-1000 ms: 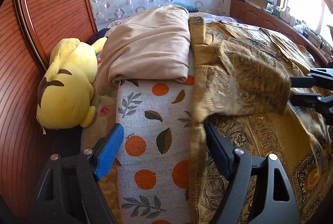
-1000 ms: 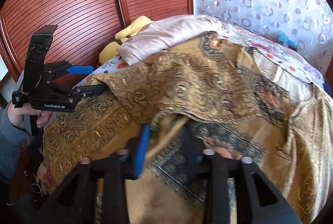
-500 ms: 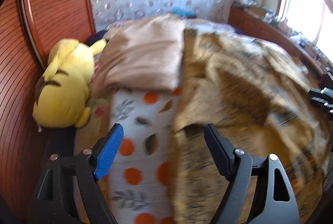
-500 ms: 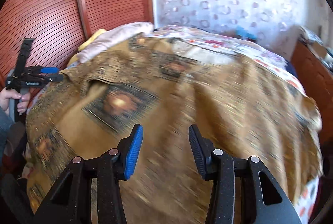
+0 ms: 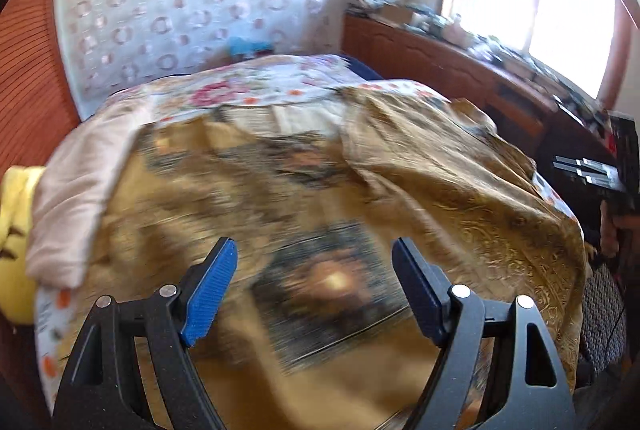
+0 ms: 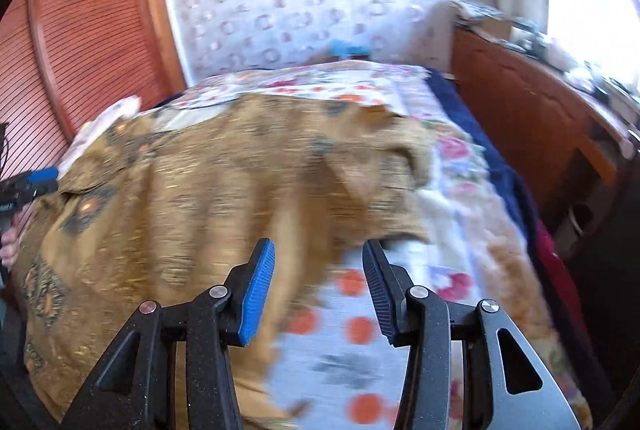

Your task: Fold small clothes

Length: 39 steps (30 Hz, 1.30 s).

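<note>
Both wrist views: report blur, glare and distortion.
Left wrist view: golden patterned cloth smeared by motion blur, left tool sharp, window blown out. Right wrist view: cloth and floral bedsheet streaked, right tool crisp. Both: fisheye bending, dark corners.

Both views are brightly lit from an overexposed window (image 5: 532,2); the bed (image 6: 452,166) is smeared by motion blur, edges bent by fisheye.

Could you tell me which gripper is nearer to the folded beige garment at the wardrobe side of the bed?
Left. The left gripper hovers open over the golden cloth, the beige garment close on its left. The right gripper is at the cloth's opposite edge.
</note>
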Available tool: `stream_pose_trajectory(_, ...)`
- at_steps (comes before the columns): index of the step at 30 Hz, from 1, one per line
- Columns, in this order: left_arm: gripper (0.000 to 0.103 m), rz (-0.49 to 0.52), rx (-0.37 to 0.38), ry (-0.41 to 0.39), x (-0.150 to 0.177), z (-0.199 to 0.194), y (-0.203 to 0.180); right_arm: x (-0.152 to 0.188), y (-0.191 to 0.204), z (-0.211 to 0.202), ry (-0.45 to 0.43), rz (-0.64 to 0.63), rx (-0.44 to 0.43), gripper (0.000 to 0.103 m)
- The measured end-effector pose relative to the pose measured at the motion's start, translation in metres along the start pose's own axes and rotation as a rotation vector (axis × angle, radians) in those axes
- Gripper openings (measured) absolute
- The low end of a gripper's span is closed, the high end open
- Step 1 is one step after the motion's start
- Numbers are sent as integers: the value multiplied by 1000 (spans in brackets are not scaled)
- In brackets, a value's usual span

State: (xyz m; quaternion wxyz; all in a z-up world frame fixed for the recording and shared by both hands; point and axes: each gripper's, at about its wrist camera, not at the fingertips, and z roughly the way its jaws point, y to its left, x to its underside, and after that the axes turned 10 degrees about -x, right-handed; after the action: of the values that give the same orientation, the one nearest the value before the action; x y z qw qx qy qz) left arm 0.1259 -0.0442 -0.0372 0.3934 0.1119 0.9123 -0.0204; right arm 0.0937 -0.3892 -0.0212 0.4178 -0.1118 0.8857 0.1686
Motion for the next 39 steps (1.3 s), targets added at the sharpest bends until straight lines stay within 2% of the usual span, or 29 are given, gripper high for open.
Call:
stream_pose_trajectory(5, 81, 58, 31, 55, 0, 22, -31, 2, -22, -4, 33, 38, 55, 48)
stream_pose_trajectory(8, 81, 84, 29, 85, 2, 30, -43, -4, -21, 9, 71, 51, 71, 48)
stream_pose_trajectory(13, 81, 105, 19, 128, 8, 41, -53, -12, -27, 23, 99, 78, 54, 48)
stream_pose_trajectory(15, 81, 119, 5, 128, 8, 42, -57, -26, -31, 30, 105, 89, 41, 47)
stream_pose_trajectory(18, 83, 131, -2, 129, 9, 43, -60, -29, -42, 31, 98, 108, 14, 47)
stream_pose_trajectory(21, 84, 130, 3, 131, 9, 43, -59, -32, -54, 38, 88, 114, 1, 40)
stream_pose_trajectory(23, 84, 132, 2, 132, 9, 43, -60, -32, -58, 44, 83, 111, -8, 32)
stream_pose_trajectory(25, 85, 133, 1, 132, 9, 44, -60, -33, -60, 49, 82, 102, -20, 18)
stream_pose_trajectory(28, 85, 134, -1, 132, 8, 44, -60, -32, -55, 51, 77, 59, 21, 6)
stream_pose_trajectory(32, 85, 135, -1, 132, 9, 45, -61, -40, -37, 35, 18, -31, 99, 4)
stream_pose_trajectory(34, 85, 133, 1, 133, 9, 45, -60, -47, -24, 23, -29, -63, 86, 4)
stream_pose_trajectory(37, 85, 135, -1, 132, 9, 44, -61, -56, 3, 5, -96, -135, 21, 4)
stream_pose_trajectory(39, 85, 134, -1, 133, 9, 44, -61, -56, 24, -1, -105, -181, -25, 4)
